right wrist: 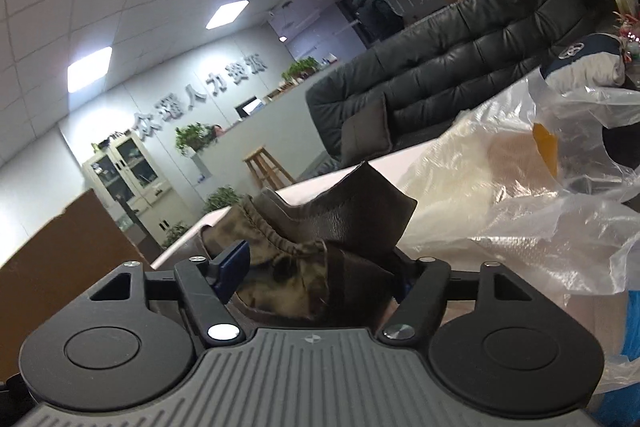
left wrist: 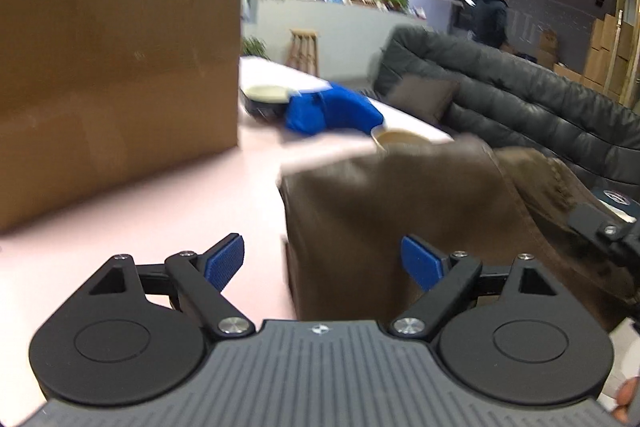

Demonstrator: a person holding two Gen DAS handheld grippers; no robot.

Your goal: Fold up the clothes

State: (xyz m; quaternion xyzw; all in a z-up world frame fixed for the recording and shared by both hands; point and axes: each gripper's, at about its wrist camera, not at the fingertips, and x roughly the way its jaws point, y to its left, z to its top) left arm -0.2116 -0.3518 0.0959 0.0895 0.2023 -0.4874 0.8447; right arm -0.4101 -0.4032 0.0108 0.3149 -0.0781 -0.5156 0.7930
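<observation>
Pink tabletop point(left wrist: 132, 211) lies bare beside the brown garment's point(left wrist: 400, 195) edge; both claws point(left wrist: 323, 259) point(right wrist: 320, 267) released.

1 brown garment point(left wrist: 400, 203), 1 cardboard box point(left wrist: 120, 87), 2 bowls point(left wrist: 266, 95), 1 stool point(left wrist: 304, 49).

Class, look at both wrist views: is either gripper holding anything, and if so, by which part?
Nothing is held. The left gripper and right gripper both stand open; the brown garment lies between their pads, unpinched.
</observation>
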